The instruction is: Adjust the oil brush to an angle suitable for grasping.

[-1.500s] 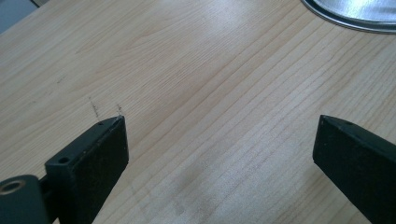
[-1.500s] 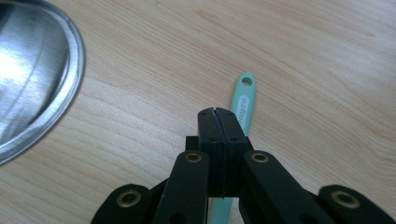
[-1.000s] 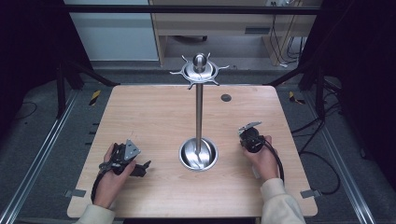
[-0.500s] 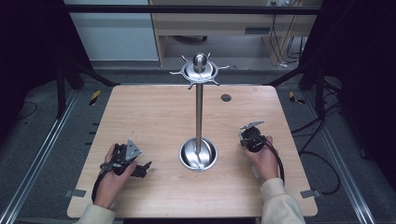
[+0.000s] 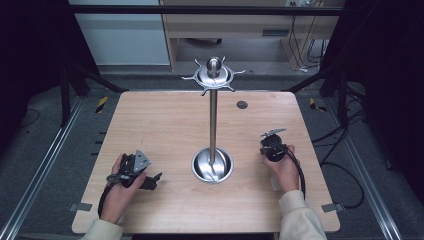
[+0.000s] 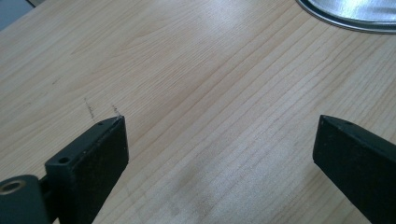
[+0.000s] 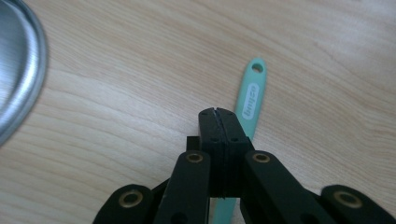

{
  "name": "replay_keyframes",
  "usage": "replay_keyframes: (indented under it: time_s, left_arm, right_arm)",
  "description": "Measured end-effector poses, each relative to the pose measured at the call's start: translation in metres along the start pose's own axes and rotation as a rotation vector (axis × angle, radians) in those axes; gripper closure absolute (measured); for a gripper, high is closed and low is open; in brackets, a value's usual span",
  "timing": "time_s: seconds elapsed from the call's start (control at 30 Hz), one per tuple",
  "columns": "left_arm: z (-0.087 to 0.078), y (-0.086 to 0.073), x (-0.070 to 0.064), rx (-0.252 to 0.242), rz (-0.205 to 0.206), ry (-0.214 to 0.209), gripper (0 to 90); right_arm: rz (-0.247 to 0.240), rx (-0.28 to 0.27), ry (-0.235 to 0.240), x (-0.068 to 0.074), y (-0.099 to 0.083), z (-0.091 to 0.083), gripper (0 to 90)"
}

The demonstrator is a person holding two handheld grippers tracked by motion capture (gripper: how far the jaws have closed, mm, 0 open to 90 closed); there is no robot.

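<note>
Right tongs (image 7: 218, 112) clenched above a mint-green handle (image 7: 250, 100) lying on the worktop (image 5: 165, 125); left tongs (image 6: 219, 135) spread wide, empty, near the steel stand's base (image 5: 212, 165).

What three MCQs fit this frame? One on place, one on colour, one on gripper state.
1. Where is the stand's round base?
A. between the two grippers
B. at the table's far left corner
C. off the table

2. What colour is the handle beside the right gripper?
A. red
B. mint green
C. black

3. How do the left gripper's jaws stand?
A. shut on a handle
B. shut on nothing
C. wide apart

Answers:
1 A: the high view shows the base mid-table, with the left gripper on one side and the right gripper on the other.
2 B: the right gripper view shows a mint-green handle lying on the table.
3 C: the left gripper view shows bare wood between the two jaws.
</note>
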State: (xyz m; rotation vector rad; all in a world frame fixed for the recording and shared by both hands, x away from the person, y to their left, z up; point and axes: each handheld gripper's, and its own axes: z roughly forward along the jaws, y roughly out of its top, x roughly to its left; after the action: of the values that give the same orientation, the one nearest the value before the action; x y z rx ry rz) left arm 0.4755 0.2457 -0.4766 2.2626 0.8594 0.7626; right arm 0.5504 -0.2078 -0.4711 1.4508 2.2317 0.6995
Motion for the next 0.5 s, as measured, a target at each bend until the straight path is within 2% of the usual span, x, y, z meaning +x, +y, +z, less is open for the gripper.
replay_keyframes:
  time_s: [0.13,0.3,0.37,0.5]
  left_arm:
    - [0.000,0.000,0.000,0.001,0.002,-0.003,3.1]
    - [0.000,0.000,0.000,0.001,0.002,-0.003,3.2]
    - [0.000,0.000,0.001,0.000,0.000,-0.004,3.1]
    - [0.000,-0.001,0.002,0.001,-0.006,-0.003,3.1]
  right_arm:
    - [0.031,-0.010,-0.006,-0.004,0.002,-0.016,90.0]
    - [0.070,0.043,-0.012,-0.011,-0.002,-0.026,88.7]
    - [0.090,0.085,-0.009,-0.016,-0.006,-0.027,87.3]
    - [0.100,0.110,0.001,-0.018,-0.009,-0.027,85.9]
